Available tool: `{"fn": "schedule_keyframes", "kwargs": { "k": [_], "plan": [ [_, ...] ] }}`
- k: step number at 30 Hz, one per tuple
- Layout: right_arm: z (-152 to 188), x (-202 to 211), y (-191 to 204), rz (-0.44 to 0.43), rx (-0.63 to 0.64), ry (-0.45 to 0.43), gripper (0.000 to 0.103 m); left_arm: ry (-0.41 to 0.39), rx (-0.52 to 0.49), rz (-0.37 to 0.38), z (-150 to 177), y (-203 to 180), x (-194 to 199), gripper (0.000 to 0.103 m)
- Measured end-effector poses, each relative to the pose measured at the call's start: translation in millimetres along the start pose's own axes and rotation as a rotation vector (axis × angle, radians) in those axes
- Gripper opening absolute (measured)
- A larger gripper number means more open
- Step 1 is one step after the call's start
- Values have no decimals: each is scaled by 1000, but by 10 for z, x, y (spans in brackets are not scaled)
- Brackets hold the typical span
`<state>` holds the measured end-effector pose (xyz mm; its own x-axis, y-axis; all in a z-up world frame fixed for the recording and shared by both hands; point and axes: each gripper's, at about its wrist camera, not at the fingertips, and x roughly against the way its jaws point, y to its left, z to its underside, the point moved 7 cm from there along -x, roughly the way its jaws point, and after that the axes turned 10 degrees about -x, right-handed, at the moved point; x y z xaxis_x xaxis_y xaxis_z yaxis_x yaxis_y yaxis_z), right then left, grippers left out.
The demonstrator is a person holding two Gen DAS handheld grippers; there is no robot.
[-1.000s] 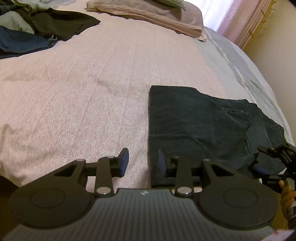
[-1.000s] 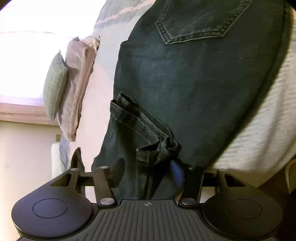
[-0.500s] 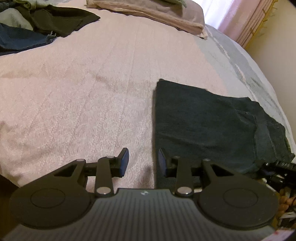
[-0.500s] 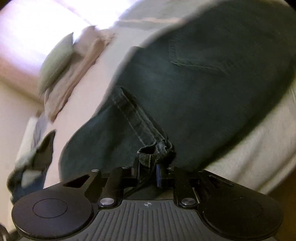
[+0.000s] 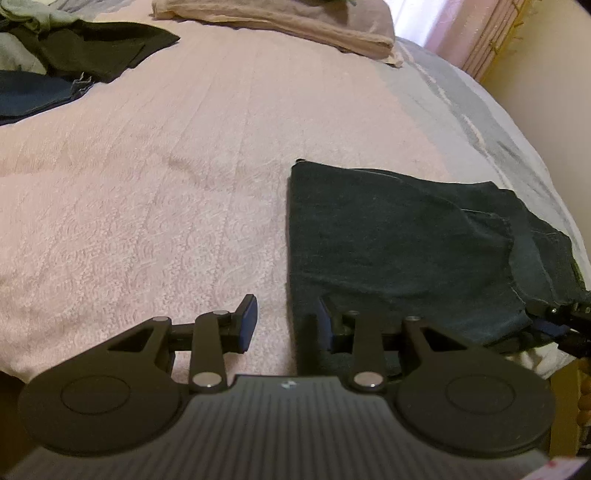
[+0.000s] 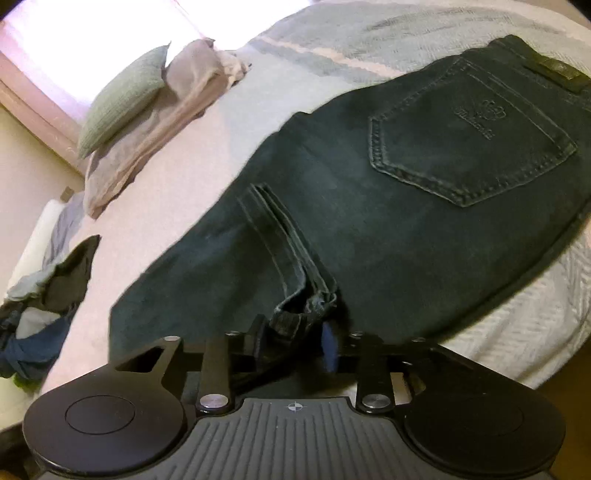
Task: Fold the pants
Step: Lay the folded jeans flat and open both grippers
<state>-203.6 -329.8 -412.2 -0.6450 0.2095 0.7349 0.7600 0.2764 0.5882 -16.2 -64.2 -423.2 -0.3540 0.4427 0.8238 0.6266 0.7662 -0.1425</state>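
Dark denim pants [image 5: 388, 240] lie folded on the pink bedspread [image 5: 147, 184], near the bed's front right edge. My left gripper [image 5: 286, 325] is open, low over the bed; its right finger sits on the pants' left fold edge and the left one over bare cover. In the right wrist view the pants [image 6: 406, 221] show a back pocket [image 6: 469, 147], with the folded-over leg hems [image 6: 303, 310] lying on top. My right gripper [image 6: 294, 343] is open, its fingers either side of those hems. The right gripper [image 5: 554, 321] also shows at the pants' right end.
A heap of dark and pale clothes [image 5: 74, 48] lies at the bed's far left. Folded beige bedding [image 5: 295, 22] and a green cushion [image 6: 122, 96] sit at the head. The bed's edge drops off just in front of both grippers; a wall [image 5: 554, 92] stands on the right.
My right gripper went from open to shut on the leg hems, then opened again with the hems resting on the pants. The left gripper stayed open and shifted slightly left.
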Motion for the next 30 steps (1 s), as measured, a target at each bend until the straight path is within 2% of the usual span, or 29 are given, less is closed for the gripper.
{"fn": "schedule_keyframes", "kwargs": {
  "k": [1,2,5,6,7,9,11,13,15,16,17,18,21,22,24,27,30],
  "plan": [
    [12,-53,-26,-1,-33,22,41,1,8,-5,-3,15,-10,30],
    [34,-124,-78,5,-73,44,41,1,19,-9,-5,27,-13,30],
    [10,-147,-194,-26,-174,20,39,-6,38,-1,-25,25,-3,30],
    [-18,-127,-233,-44,-219,8,32,-4,30,0,-28,18,-8,30],
    [-67,-129,-247,-48,-245,-8,19,0,19,-2,-25,7,-15,30],
    [-131,-24,-202,-70,-210,-48,15,3,1,-7,-24,3,-19,30],
    [-111,90,-90,-67,-90,-92,14,3,4,-7,-22,10,-33,30],
    [-11,46,-191,21,-44,-74,13,10,12,-12,-15,23,-63,30],
    [17,-35,-285,47,-65,-44,14,11,14,-16,-29,29,-78,30],
    [-17,-49,-230,67,-36,-29,18,8,11,-15,-37,29,-77,30],
    [-51,-36,-155,98,9,-31,28,8,4,-18,-48,30,-77,30],
    [-107,23,-111,150,56,-57,32,12,-5,-22,-60,33,-77,30],
    [-407,269,-44,361,143,-222,33,27,-41,-42,-137,31,-83,28],
    [-480,325,33,354,187,-258,33,21,-62,-42,-186,1,-83,28],
    [-535,292,353,237,332,-257,33,-3,-134,-24,-313,-127,-106,28],
    [-335,-52,840,110,604,-147,33,-34,-259,26,-531,-427,-269,28],
    [-153,-532,998,105,789,-79,33,-42,-359,71,-697,-663,-602,28]
  ]
}}
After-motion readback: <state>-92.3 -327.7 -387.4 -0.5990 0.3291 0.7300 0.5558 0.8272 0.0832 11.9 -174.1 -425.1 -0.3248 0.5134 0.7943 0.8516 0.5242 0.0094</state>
